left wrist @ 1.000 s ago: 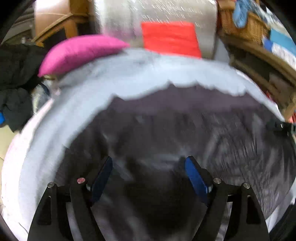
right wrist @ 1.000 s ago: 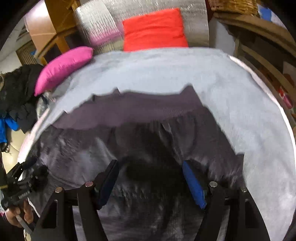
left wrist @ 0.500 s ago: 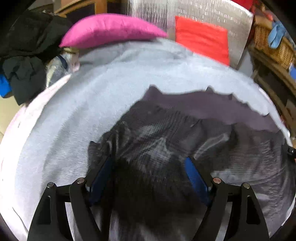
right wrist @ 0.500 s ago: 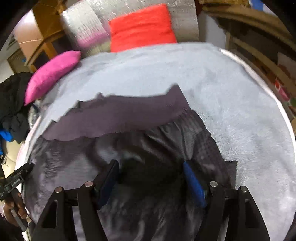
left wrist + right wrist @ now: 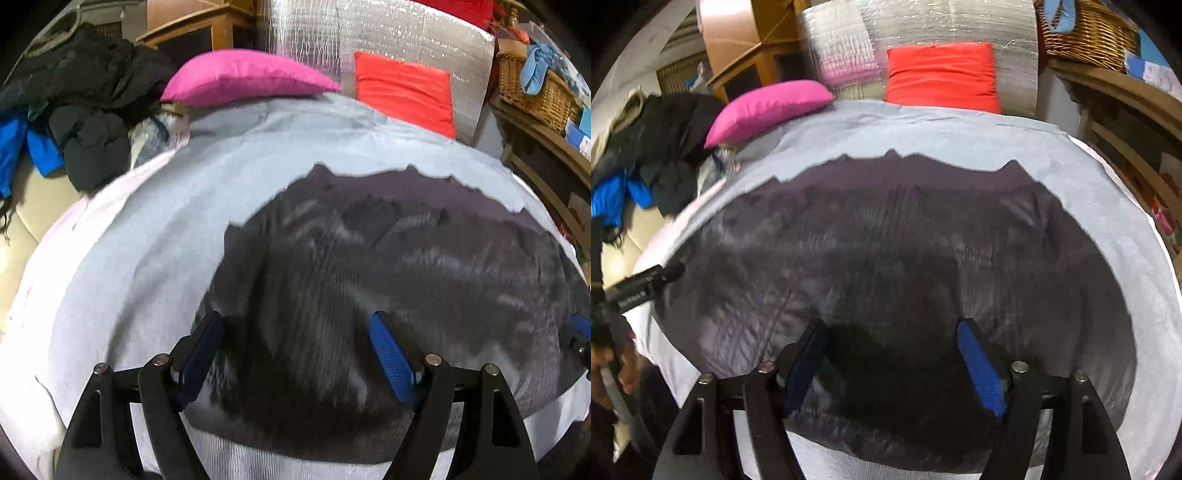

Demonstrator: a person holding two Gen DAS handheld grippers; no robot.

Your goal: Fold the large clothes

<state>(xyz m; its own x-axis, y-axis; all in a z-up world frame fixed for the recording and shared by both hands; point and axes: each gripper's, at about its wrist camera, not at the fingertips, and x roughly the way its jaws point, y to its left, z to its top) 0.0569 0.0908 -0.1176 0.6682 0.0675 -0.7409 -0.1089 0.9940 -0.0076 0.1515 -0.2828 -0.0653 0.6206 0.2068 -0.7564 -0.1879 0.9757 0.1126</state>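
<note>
Garment (image 5: 388, 266), dark and large, lies spread flat on the grey-covered bed (image 5: 147, 229), its far hem ragged-looking against the sheet, with a pink pillow (image 5: 243, 79) and red cushion (image 5: 404, 92) well beyond it. Left tool (image 5: 295, 354) hangs over the near left part of the cloth with its jaws wide and nothing pinched between the blue pads (image 5: 391, 360). Right tool (image 5: 890, 362) sits over the near middle; its jaws have just been opening and stand wide, with cloth below them but none gripped.

Judging by this, the step is picking the next grip points for a fold. To do it well, each tool should go to a near corner or the near hem, not the middle of the panel, and take both layers of cloth at once. Both should lift evenly, so the fold line stays straight, and carry the edge toward the far hem without dragging the sheet.
</note>
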